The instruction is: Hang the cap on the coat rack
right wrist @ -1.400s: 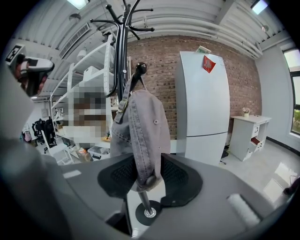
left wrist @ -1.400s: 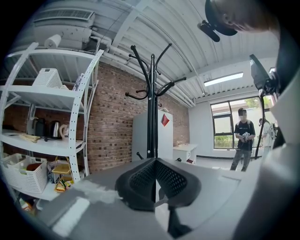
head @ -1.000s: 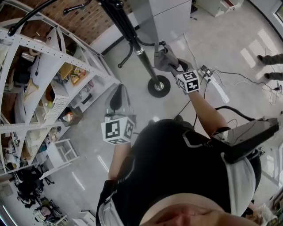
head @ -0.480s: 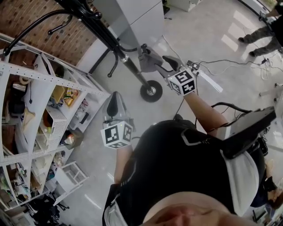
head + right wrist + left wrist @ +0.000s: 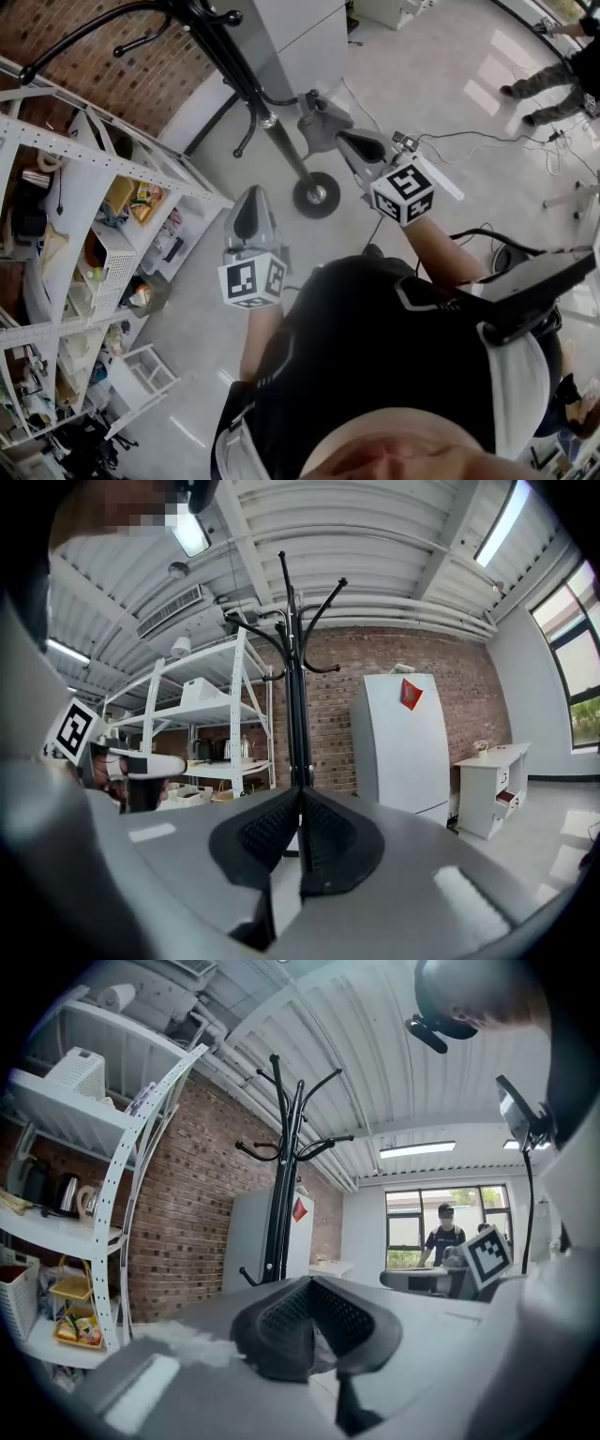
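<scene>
We stand on a pale, glossy floor [image 5: 187, 309] that throws back the light, with a red brick wall [image 5: 122, 66] ahead. To our left runs white shelving [image 5: 112, 155] of perforated metal uprights, crowded with baskets and small goods. A tall, plain white cabinet [image 5: 300, 47] stands against the brick. Dark cables [image 5: 487, 141] trail over the floor on our right. In the gripper views the ceiling [image 5: 375, 536] is white and ribbed, with strip lights.

The coat rack [image 5: 272, 122] stands on the floor between the shelving and the cabinet, just ahead of us. It is a slim black pole on a round, flat base [image 5: 316, 194], with thin curved black hooks at the top. Where the cap is, we cannot tell.

Our left gripper [image 5: 251, 214] is smooth grey, with dark, finely ribbed pads. Its jaws are pressed together, with nothing between them. It points towards the rack but is well apart from it.

Our right gripper [image 5: 361, 150] is of the same make and is near the pole without touching it. Its jaws are closing, and the pads already meet at the tips, empty. In its own view the pole rises straight behind them.
</scene>
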Motion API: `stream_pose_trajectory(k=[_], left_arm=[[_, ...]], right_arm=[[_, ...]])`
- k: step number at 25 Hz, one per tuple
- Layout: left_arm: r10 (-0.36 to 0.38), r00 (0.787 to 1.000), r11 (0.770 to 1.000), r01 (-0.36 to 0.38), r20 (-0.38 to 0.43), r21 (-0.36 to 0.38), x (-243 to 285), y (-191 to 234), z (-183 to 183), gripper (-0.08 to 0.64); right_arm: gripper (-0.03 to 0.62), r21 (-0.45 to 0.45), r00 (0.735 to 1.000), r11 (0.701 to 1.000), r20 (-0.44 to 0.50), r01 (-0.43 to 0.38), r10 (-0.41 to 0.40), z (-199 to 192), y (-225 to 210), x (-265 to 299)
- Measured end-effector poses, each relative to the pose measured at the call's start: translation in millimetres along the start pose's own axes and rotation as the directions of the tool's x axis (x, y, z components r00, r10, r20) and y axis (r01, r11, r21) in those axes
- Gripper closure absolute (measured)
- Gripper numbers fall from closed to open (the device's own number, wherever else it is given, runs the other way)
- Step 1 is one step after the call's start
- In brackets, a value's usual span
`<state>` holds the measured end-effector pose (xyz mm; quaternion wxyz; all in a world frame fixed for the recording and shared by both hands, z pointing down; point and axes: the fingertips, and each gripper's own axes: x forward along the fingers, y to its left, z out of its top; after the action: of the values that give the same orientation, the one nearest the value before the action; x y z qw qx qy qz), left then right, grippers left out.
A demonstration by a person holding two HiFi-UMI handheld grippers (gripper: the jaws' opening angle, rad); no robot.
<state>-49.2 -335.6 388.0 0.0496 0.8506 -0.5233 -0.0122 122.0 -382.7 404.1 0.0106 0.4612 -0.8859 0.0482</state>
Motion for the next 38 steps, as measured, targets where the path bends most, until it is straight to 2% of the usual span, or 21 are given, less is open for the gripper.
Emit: stream_pose_trajectory(k=[19,38], left_arm=[[-0.056,0.998,0.998,0.056,0.017,0.01,6,1,11,0.54],[-0.07,0.996,0.997,0.068,0.048,0.04,2,-14,19,0.531]], right_arm=[[0.583,0.0,0.998,0.999,0.054,0.04,-0.04,45,16,-15],[0.584,0.013,0.996,0.999,0.072,0.05,-0.051,52,14,-28]])
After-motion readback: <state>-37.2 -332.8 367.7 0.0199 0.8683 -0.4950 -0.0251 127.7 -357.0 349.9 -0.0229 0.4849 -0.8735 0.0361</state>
